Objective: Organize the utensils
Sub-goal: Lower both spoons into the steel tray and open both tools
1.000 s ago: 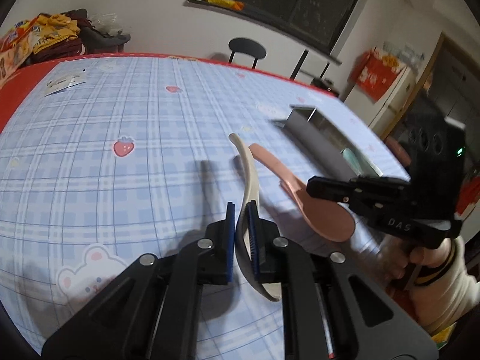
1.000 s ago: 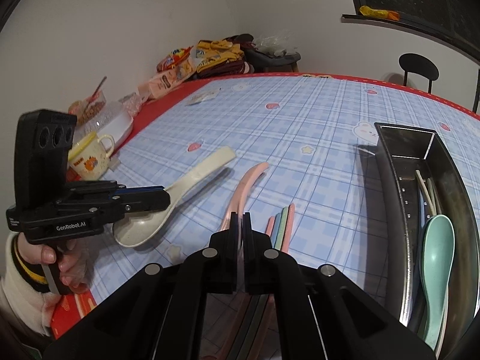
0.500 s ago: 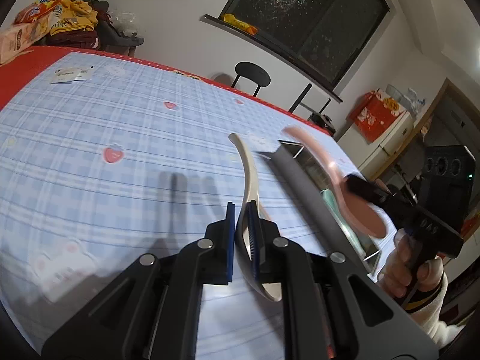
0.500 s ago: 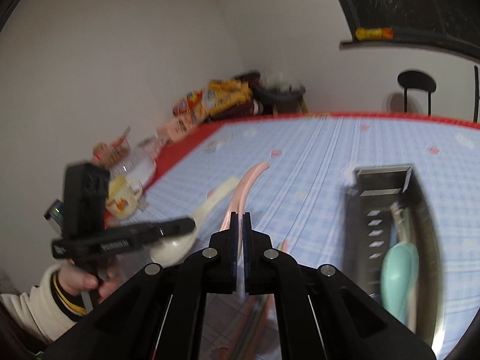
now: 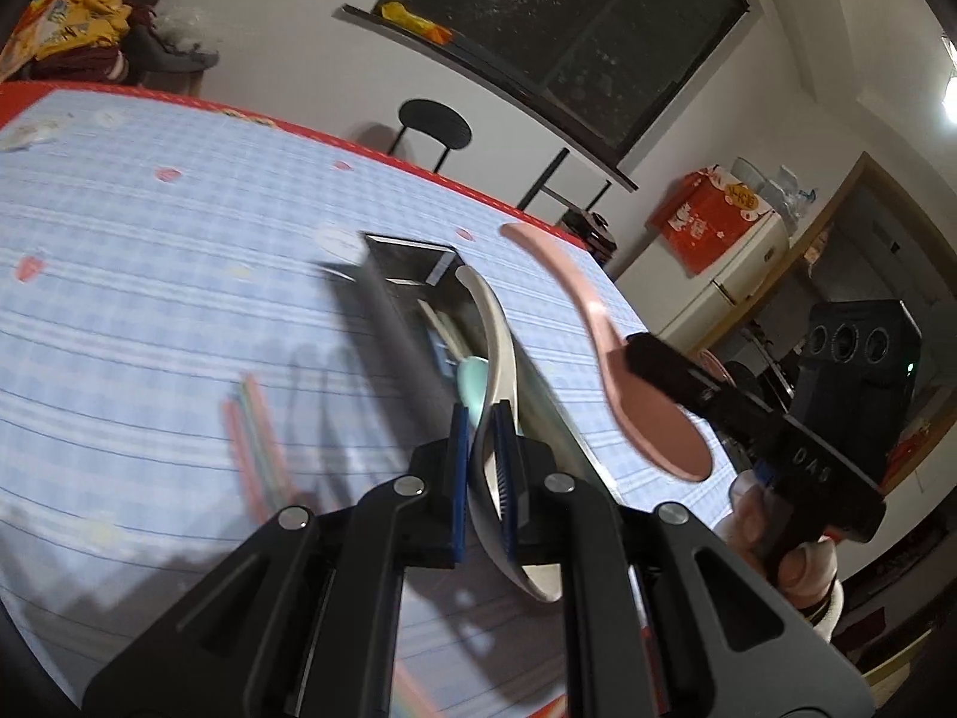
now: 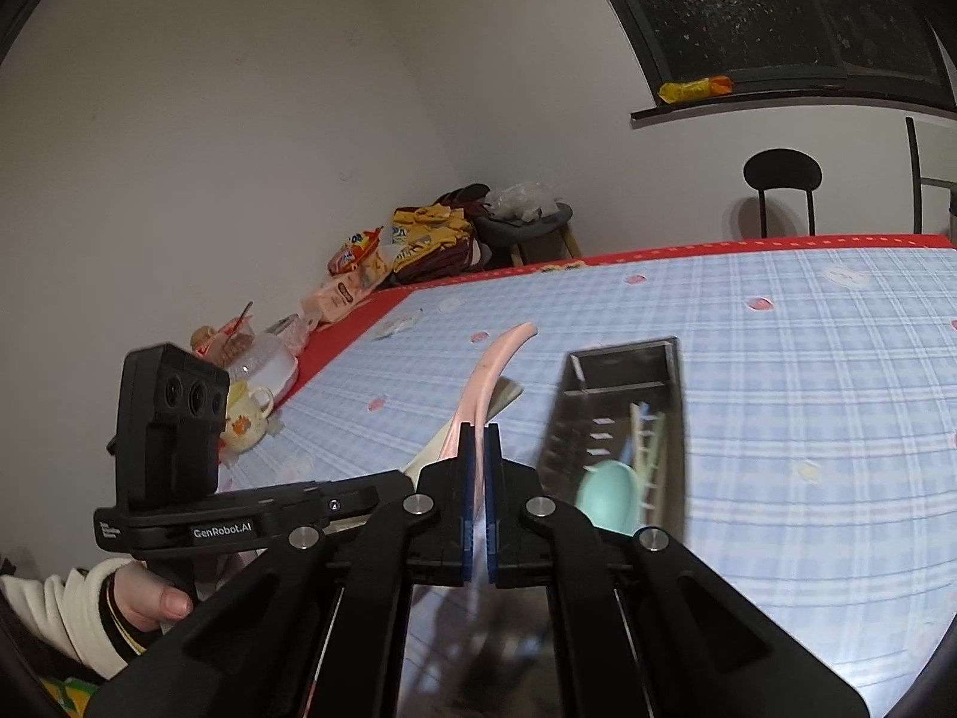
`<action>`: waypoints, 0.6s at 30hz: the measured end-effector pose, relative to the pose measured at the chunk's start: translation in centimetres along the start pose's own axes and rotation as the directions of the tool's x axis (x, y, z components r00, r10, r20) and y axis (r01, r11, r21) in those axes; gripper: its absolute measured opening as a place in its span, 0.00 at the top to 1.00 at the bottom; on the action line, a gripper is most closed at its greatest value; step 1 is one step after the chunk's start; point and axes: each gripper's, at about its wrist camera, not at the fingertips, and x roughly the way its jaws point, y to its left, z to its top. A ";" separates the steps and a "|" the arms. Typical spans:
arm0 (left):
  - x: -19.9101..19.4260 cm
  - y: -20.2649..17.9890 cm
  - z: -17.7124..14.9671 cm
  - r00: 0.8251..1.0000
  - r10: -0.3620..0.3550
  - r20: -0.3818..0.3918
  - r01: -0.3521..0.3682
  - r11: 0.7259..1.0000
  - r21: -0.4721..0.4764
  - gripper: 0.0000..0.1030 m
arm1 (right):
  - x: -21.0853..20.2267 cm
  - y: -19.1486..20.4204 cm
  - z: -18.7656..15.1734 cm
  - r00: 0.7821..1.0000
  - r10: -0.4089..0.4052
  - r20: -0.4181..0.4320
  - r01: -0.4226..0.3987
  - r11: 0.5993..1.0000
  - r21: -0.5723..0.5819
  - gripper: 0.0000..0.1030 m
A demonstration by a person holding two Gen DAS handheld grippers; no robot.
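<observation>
Only the left wrist view shows the bundle of pastel chopsticks [image 5: 254, 440] lying on the blue checked counter [image 5: 149, 299], left of the long stainless steel utensil tray [image 5: 413, 275]. There the left gripper [image 5: 480, 466] has its blue-padded fingers clamped on the cream plastic spoon [image 5: 496, 353], held in the air above the tray with its handle pointing away. To the right, the right gripper [image 5: 649, 359] carries the pink plastic spoon [image 5: 646, 419], bowl low and handle tilted up, off the counter beside the tray.

The right wrist view looks into the tray, where a mint green spoon [image 6: 610, 496] lies by pale chopsticks [image 6: 649, 449]. Its fingers are pressed tight on the pink spoon's handle, which hides most of the cream spoon behind it. Only this view shows the cluttered counter edge: a yellow cartoon mug [image 6: 248, 419], a clear lidded container [image 6: 263, 362] and snack packets [image 6: 359, 257]. A black round-backed chair [image 6: 780, 173] stands by the wall.
</observation>
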 end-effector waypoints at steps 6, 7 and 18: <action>4.0 -2.2 -0.8 0.999 -0.012 -0.043 0.009 0.997 -0.078 0.88 | -1.6 -3.1 -0.8 1.000 -0.009 0.001 0.009 0.999 0.050 0.97; 4.6 -2.5 -0.9 0.999 -0.013 -0.051 0.008 0.996 -0.087 0.88 | -1.9 -3.3 -0.8 1.000 -0.006 0.007 0.006 0.998 0.059 0.97; 8.0 -4.1 -2.3 0.991 0.082 -0.103 -0.089 0.994 -0.064 0.88 | -2.6 -3.8 -0.8 1.000 0.009 0.026 -0.011 0.996 0.087 0.97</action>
